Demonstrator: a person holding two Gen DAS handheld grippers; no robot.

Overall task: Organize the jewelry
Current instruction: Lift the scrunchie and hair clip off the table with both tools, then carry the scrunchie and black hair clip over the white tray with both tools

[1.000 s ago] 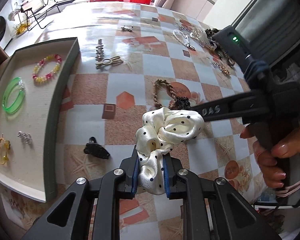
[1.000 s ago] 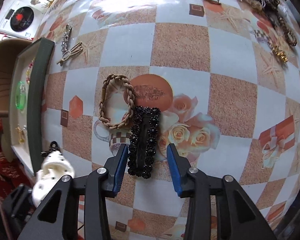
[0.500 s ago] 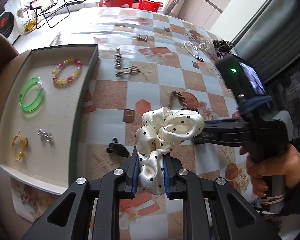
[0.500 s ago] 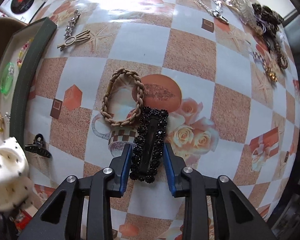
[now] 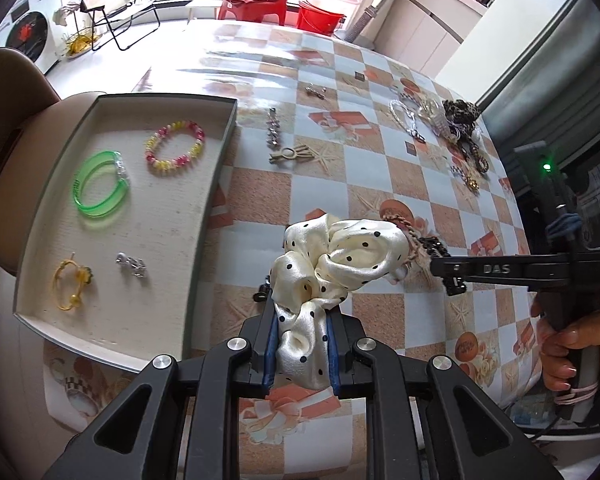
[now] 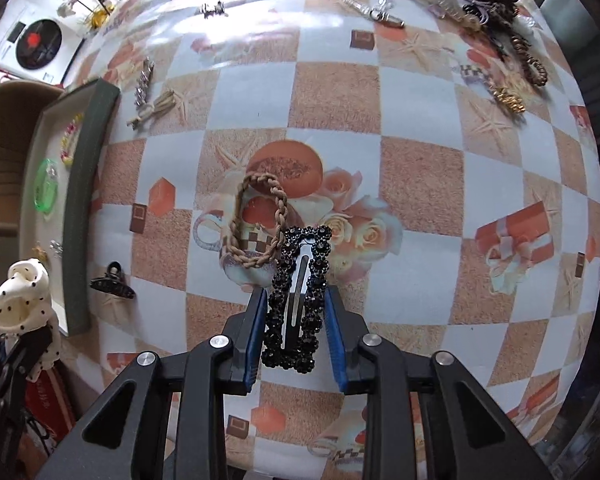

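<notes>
both tongs have risen off the table since a second ago, each carrying its catch. left tongs point(image 5: 302, 354) stay clenched on a cream dotted scrunchie point(image 5: 332, 264), its lower folds pinched between the blue pads and the rest puffing out ahead of the tips. right tongs point(image 6: 295, 332) have narrowed from a loose straddle and are closing on a black beaded clip point(image 6: 298, 300), which stands lengthwise between the pads and touches both, its far end now lifted over the braided band point(image 6: 256, 222) lying just ahead of it on the cloth. left of the left tongs sits the tray point(image 5: 216, 184), holding a green bangle point(image 5: 100, 184), a beaded bracelet point(image 5: 175, 147), a yellow piece point(image 5: 71, 280) and a small silver piece point(image 5: 132, 263). just ahead of the left tips, partly hidden by the scrunchie, a small black claw clip point(image 6: 112, 280) rests on the table beside the tray wall. a hand point(image 5: 572, 340) grips the right tongs' handle. more chains and ties point(image 6: 488, 8) lie far ahead of the right tongs.
</notes>
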